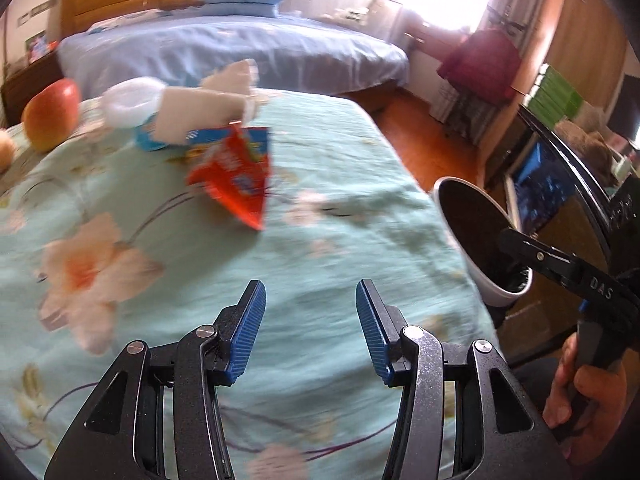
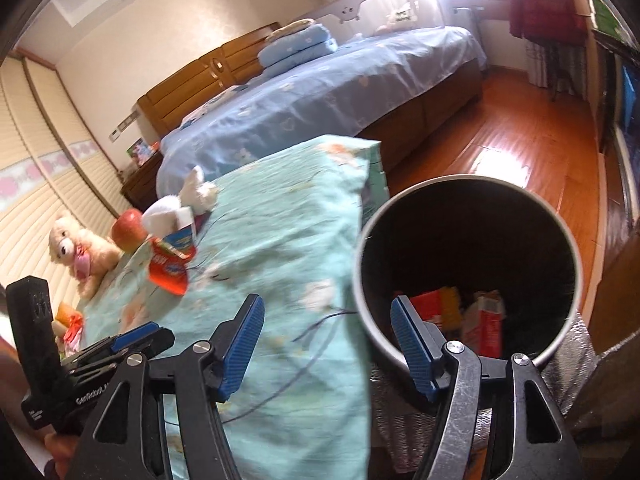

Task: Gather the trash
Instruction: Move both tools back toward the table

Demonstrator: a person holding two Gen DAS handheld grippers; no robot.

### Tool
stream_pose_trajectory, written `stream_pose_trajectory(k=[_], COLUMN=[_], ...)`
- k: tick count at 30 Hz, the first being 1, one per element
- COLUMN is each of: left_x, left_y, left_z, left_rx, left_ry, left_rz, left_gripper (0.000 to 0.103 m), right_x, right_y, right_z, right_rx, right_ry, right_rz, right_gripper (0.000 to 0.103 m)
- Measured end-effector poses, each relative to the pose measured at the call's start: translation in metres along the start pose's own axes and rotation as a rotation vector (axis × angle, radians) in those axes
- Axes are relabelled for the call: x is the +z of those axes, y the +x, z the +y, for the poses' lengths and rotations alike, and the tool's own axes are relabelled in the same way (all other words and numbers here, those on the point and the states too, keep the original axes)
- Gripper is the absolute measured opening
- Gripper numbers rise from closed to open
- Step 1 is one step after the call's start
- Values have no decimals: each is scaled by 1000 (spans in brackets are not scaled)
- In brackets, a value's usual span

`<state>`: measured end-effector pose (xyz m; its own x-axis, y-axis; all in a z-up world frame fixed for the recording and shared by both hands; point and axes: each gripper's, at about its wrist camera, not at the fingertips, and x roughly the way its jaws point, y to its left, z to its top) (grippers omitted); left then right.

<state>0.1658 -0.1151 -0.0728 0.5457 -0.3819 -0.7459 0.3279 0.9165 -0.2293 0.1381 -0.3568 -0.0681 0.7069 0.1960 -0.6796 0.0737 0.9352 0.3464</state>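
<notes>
Item: red snack wrapper (image 1: 234,178), lying crumpled on the floral teal cloth (image 1: 320,208) toward its far end, just in front of a blue carton (image 1: 160,138) and white tissue wads (image 1: 132,100); apple (image 1: 50,114) close by to the left (not trash, by the look of it). Judged light, thin, crinkly and likely slick foil; best taken at the raised pointed corner or a folded edge, pinched firmly, never scooped flat off soft cloth. Receptacle: white bin (image 2: 468,272) with dark liner, beside the cloth's right edge, red and yellow packaging already inside. Left gripper (image 1: 310,328): released, blue pads apart, nothing between, hovering over the cloth well short of the wrapper. Right gripper (image 2: 328,344): likewise released and empty, straddling the bin rim. Plush bear (image 2: 82,254) at far left, apart from the trash.
</notes>
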Motion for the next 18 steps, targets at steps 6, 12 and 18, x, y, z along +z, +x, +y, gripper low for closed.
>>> stream_pose_trajectory(k=[6, 12, 18], left_x=[-4, -1, 10], left_y=[-8, -16, -15], left_z=[38, 69, 97], left_rx=[46, 98, 151], left_ry=[-62, -102, -120], left_rz=[-7, -18, -22], left_gripper=[47, 47, 47], right_x=[-10, -16, -13], right_y=[17, 36, 55], right_z=[36, 73, 103], right_rx=[45, 89, 121], right_ry=[-54, -117, -165], right_rz=[36, 69, 85], right_gripper=[68, 68, 68])
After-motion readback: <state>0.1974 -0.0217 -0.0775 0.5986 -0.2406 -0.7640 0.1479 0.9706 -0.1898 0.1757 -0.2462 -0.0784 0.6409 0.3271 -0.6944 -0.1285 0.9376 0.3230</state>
